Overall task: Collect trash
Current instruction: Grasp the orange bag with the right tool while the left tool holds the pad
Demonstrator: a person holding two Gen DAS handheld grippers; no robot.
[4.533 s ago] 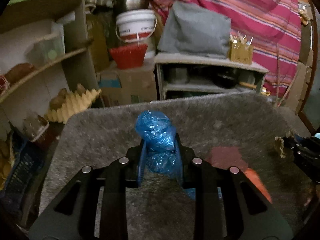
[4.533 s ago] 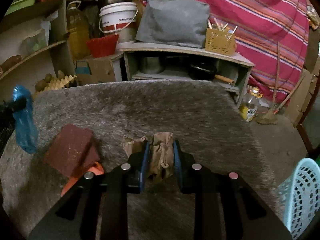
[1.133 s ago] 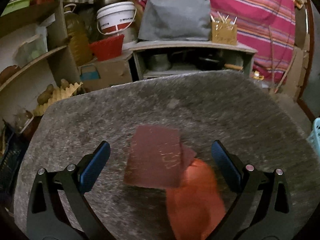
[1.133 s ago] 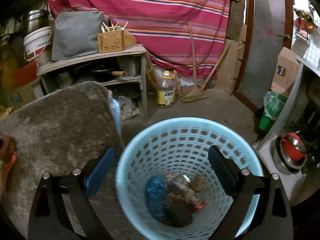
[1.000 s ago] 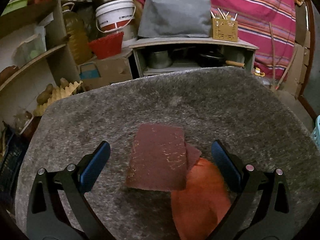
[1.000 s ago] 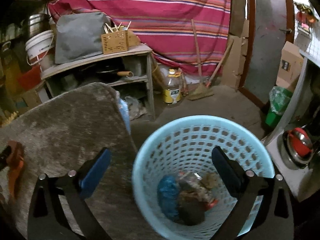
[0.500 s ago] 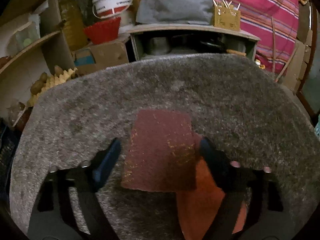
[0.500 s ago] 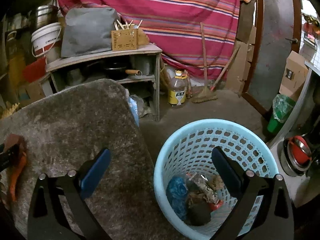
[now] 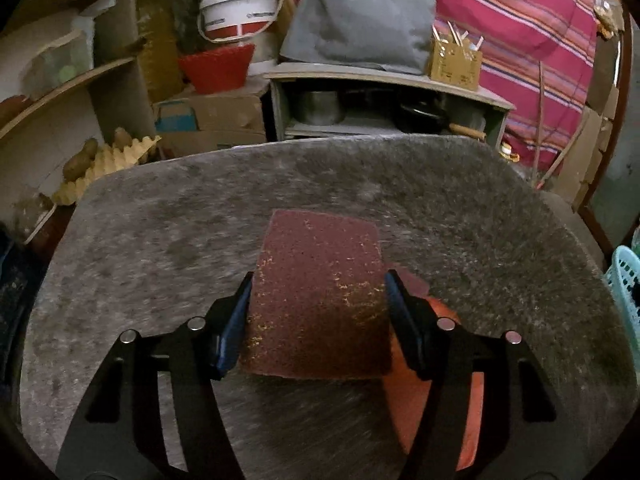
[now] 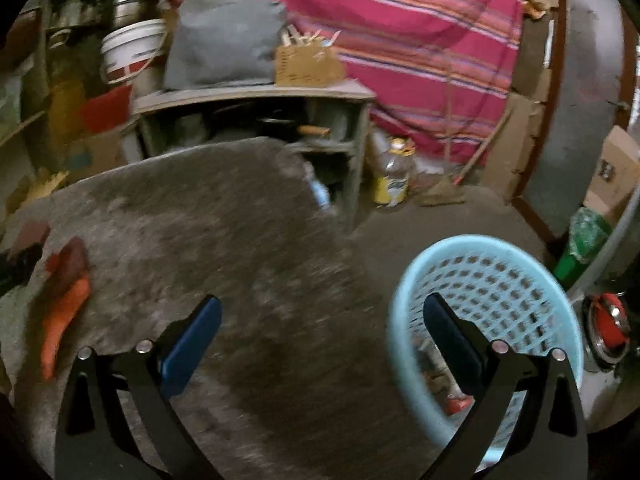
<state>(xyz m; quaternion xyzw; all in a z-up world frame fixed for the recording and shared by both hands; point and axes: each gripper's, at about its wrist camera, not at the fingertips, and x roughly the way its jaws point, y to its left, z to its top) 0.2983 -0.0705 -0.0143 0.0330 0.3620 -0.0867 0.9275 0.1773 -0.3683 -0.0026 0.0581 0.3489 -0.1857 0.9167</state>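
A flat dark red pad [image 9: 320, 292] sits between the blue pads of my left gripper [image 9: 319, 280], which touch its two side edges as the jaws are closing. Under its right side lies an orange wrapper [image 9: 432, 400] on the grey fuzzy table cover [image 9: 160, 240]. My right gripper [image 10: 322, 302] stands wide open with nothing in it, over the table's right edge. Just right of it is the light blue trash basket [image 10: 480, 256] on the floor, with scraps in its bottom. The pad [image 10: 30, 232] and wrapper [image 10: 64, 312] show at the far left of the right wrist view.
Behind the table stands a low shelf [image 9: 384, 76] with pots, a grey cushion and a small wicker box. A white bucket [image 9: 238, 8] and a red basket [image 9: 216, 66] stand to its left. A bottle [image 10: 390, 176] and a broom stand on the floor by the striped cloth.
My left gripper's jaws closed in from wide open onto the dark red pad's sides. The right gripper swung left, away from above the basket toward the table.
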